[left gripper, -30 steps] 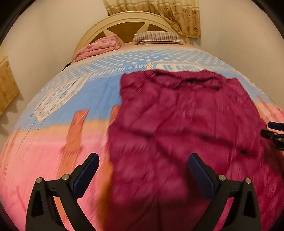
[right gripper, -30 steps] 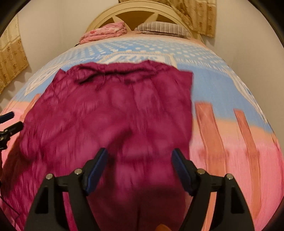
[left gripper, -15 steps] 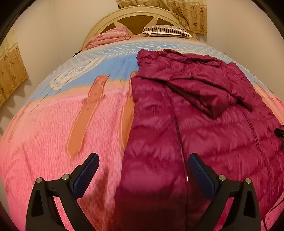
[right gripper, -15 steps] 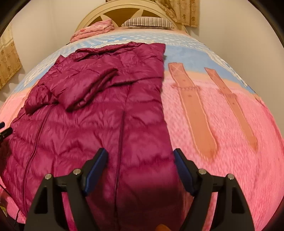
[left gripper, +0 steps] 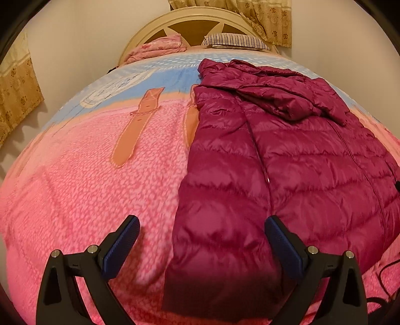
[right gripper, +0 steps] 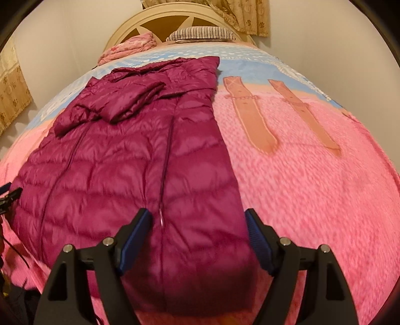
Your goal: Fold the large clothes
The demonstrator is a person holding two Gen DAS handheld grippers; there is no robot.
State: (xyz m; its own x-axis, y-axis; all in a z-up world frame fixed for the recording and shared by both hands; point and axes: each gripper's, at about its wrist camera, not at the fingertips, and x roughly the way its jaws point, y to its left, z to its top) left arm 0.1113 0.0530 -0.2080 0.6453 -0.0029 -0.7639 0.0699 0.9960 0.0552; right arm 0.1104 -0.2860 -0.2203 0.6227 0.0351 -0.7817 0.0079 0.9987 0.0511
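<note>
Presently, left to right. Curtain: patterned gold, at the far left wall. Bedspread: pink over the near part, blue toward the head, with orange strap shapes printed across it. Left gripper: black frame, blue pads, fingers spread wide with nothing between them, held low over the near end of the bed; its left finger is over bare pink cover, its right finger over the coat's hem. Folded pink bedding and striped pillow: side by side at the cream headboard. Down coat: magenta, quilted, lying lengthwise on the bedspread, hem toward the cameras, collar end toward the pillows; a sleeve is folded across its upper part. Right gripper: same build, fingers likewise spread and gripping nothing, poised over the coat's near right corner, its left finger beside the zipper line, its right finger at the coat's right edge.
</note>
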